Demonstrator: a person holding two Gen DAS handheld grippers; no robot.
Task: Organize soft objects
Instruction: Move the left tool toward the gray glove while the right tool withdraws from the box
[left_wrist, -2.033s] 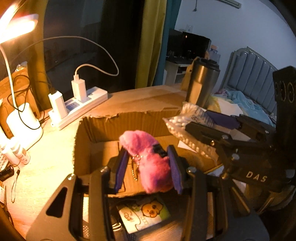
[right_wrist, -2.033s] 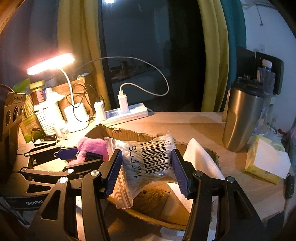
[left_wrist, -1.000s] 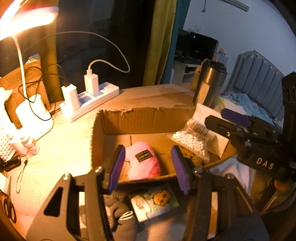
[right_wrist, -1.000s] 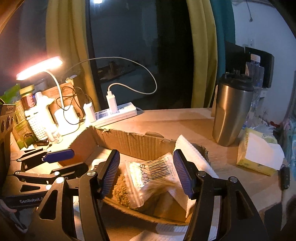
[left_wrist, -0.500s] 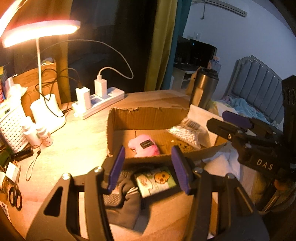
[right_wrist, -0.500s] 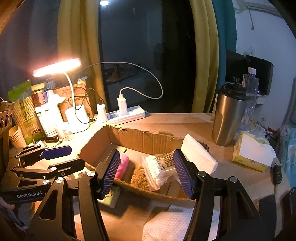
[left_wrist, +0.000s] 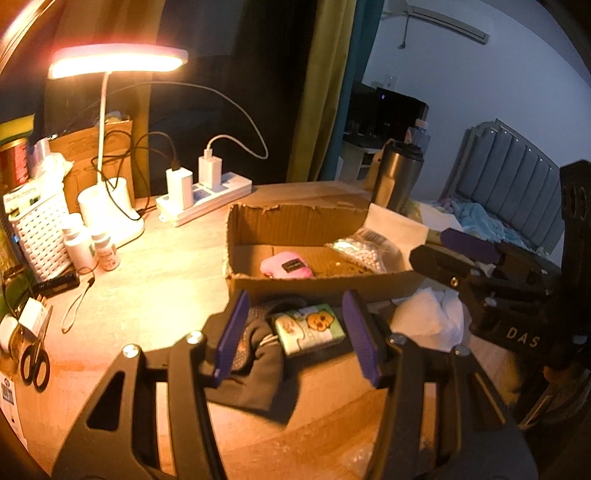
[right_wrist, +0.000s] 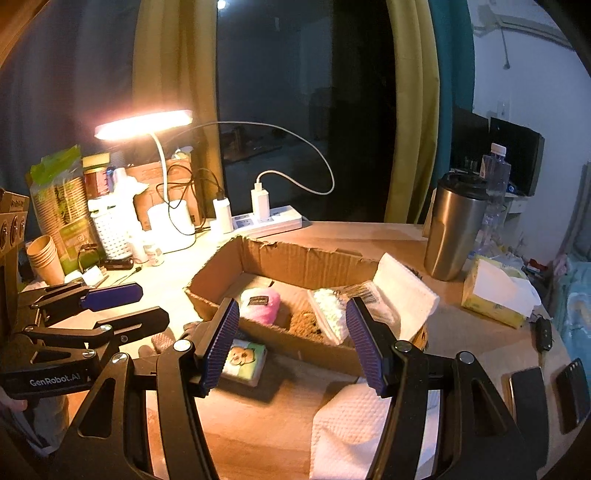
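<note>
the pink plush toy (left_wrist: 287, 266) is lying flat in the left part of the cardboard box (left_wrist: 295, 221) on the counter (left_wrist: 166, 280), its long axis running across the box and its dark label facing up, fluffy and rounded. beside it, the clear bag of white beads (left_wrist: 364, 251) is leaning toward the box's right end. both the left hand-held gripper (left_wrist: 295, 332) and right hand-held gripper (right_wrist: 291, 343) are hanging parted and empty near the box.

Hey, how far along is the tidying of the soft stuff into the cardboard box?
Done: the fluffy pink plush and clear bag of white cotton swabs lie inside the open cardboard box. In hand: nothing; the left gripper and right gripper are open. Left: dark sock, cartoon tissue pack, white paper towel.
</note>
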